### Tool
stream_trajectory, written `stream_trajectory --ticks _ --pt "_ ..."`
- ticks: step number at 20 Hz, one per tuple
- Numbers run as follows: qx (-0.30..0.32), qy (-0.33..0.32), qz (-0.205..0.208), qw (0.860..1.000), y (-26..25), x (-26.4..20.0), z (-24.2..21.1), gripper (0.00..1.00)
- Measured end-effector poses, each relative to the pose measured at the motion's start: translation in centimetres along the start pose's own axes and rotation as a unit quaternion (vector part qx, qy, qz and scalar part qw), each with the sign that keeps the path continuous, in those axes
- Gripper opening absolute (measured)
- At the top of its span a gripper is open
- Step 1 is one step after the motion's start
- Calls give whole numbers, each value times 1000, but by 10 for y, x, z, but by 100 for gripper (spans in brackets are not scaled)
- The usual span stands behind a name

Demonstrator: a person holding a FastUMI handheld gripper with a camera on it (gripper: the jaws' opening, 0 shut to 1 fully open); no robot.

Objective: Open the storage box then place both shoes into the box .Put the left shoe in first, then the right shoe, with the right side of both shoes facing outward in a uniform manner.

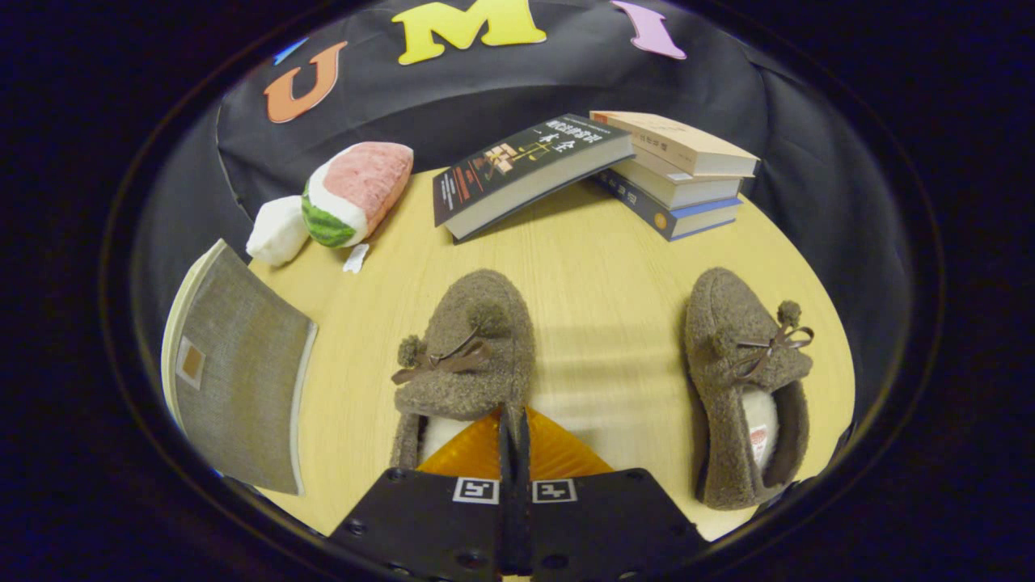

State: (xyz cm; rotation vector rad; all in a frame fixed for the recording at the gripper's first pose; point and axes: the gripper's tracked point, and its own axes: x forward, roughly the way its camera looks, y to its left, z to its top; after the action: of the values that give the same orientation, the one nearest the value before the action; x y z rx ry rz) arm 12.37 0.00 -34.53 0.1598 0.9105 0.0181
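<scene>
Presently the gripper [514, 420] has its fingers pressed together over the heel opening of the left shoe [469, 347]; whether they pinch its rim cannot be told. Right shoe [748, 380] lies at three o'clock. Judged step: lifting the left shoe, which calls for a confirmed hold.

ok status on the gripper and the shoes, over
Gripper shut, fingers together over the heel of the near shoe, gripping nothing. Second shoe apart to its side. Grey fabric storage box shut. Nothing between.

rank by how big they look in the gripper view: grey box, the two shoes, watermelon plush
1. grey box
2. left shoe and right shoe, alike
3. watermelon plush, farther off, so unsure
Gripper shut.
</scene>
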Motion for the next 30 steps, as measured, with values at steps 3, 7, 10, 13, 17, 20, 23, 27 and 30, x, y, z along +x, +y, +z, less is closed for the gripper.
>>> stream_trajectory --ticks 3,7,10,13,17,20,23,27,30 --pt "29 11 10 999 5 -10 5 0" --pt "51 8 10 999 15 -40 12 0" --pt "81 3 23 996 31 -69 21 0" --pt "106 -24 33 993 51 -106 44 0" --pt "129 -71 60 987 98 -157 82 0" --pt "143 -92 90 981 143 -185 100 0" --pt "140 -102 105 979 190 -194 102 0" --pt "139 -96 135 976 262 -188 89 0" --pt "132 -86 147 976 306 -176 75 0"
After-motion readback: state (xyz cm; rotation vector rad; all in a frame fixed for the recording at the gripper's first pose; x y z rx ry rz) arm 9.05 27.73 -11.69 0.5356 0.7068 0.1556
